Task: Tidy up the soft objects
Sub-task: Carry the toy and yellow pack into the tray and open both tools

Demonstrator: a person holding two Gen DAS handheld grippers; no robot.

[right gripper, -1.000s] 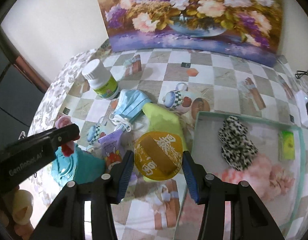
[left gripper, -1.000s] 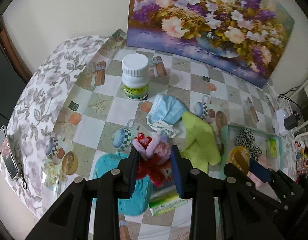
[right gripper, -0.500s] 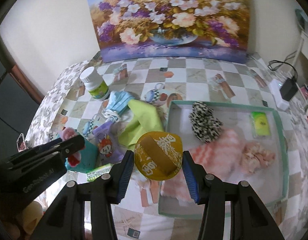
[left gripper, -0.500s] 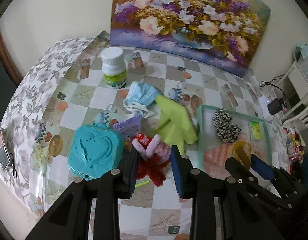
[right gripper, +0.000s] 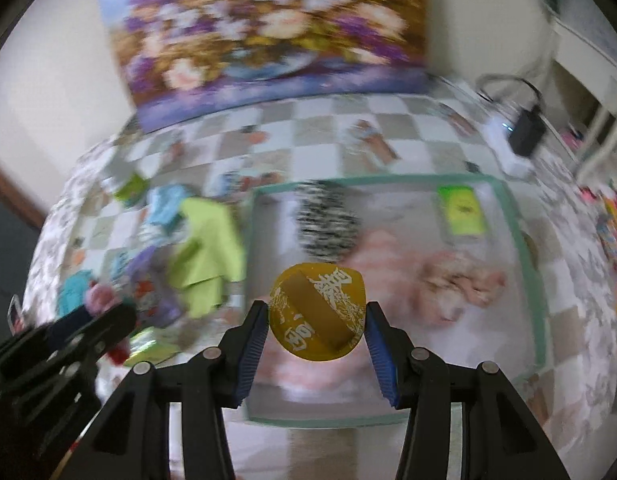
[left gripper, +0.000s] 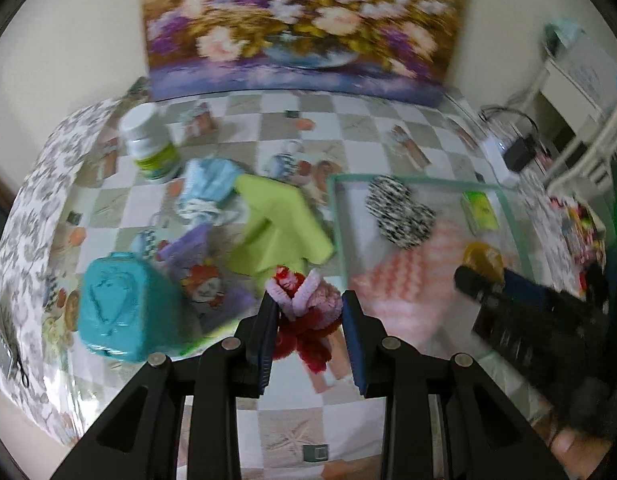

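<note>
My left gripper [left gripper: 310, 312] is shut on a small red and pink plush doll [left gripper: 304, 312] and holds it above the table, just left of the green-rimmed tray [left gripper: 334, 216]. My right gripper [right gripper: 316, 322] is shut on a round yellow pouch with white writing [right gripper: 317, 316], held over the tray [right gripper: 524, 256]. In the tray lie a leopard-print scrunchie [right gripper: 326, 224], a pink cloth [right gripper: 392, 256], a pink fluffy piece [right gripper: 460, 284] and a green packet [right gripper: 462, 210]. A lime green cloth [left gripper: 280, 228] and a blue face mask [left gripper: 206, 190] lie on the table left of the tray.
A teal heart-shaped box [left gripper: 124, 304], a purple cartoon pouch [left gripper: 200, 280] and a white pill bottle [left gripper: 150, 148] stand on the checked tablecloth at left. A flower painting [left gripper: 300, 28] leans on the back wall. A black charger [right gripper: 526, 134] lies at back right.
Both grippers have moved right and risen with their loads. The right gripper with the yellow pouch went from beside the tray to over it. The left gripper with the doll has neared the tray's left rim.
</note>
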